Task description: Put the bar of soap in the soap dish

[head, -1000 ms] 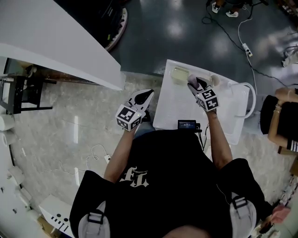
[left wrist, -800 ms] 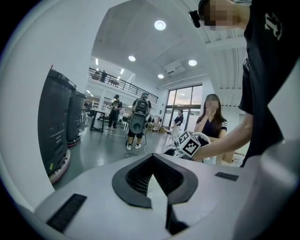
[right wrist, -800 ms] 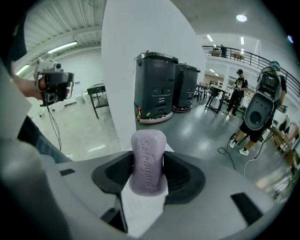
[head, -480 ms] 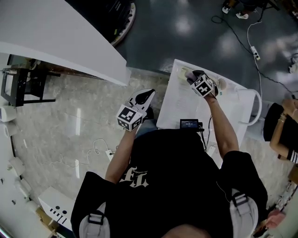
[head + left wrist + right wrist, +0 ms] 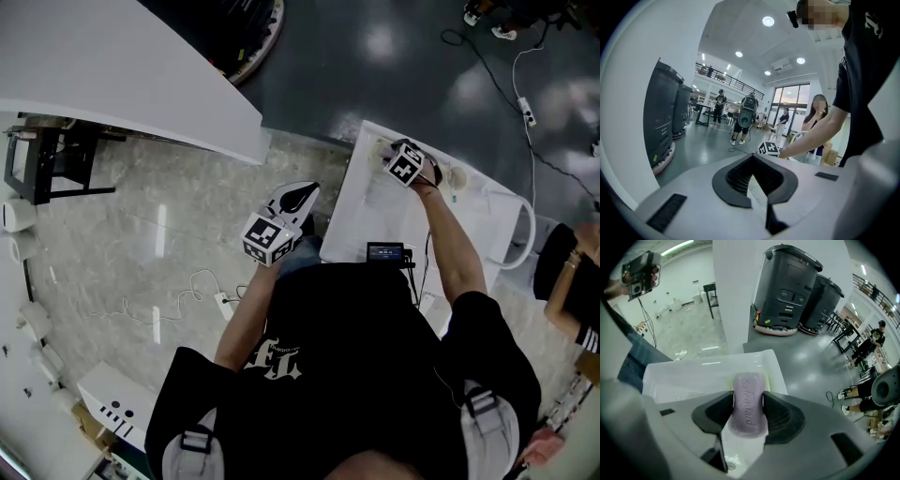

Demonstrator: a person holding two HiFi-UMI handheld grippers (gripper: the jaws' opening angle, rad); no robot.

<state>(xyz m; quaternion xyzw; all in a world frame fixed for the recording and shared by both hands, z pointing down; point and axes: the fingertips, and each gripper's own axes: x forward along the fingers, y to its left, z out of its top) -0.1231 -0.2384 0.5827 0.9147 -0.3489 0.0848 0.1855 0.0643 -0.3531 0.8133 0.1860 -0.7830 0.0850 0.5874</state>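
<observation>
Between right tongs (image 5: 748,394): pale lilac oblong soap bar (image 5: 749,411), embossed lettering, gripped over pale yellow soap dish (image 5: 771,380). Left tongs (image 5: 752,158) closed, empty.

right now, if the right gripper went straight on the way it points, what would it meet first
Most likely the soap dish, showing just past the bar of soap that the right gripper is shut on, at the sink's far corner. The gap is hard to judge.

Black T-shirt (image 5: 375,347) with white lettering (image 5: 277,361)
</observation>
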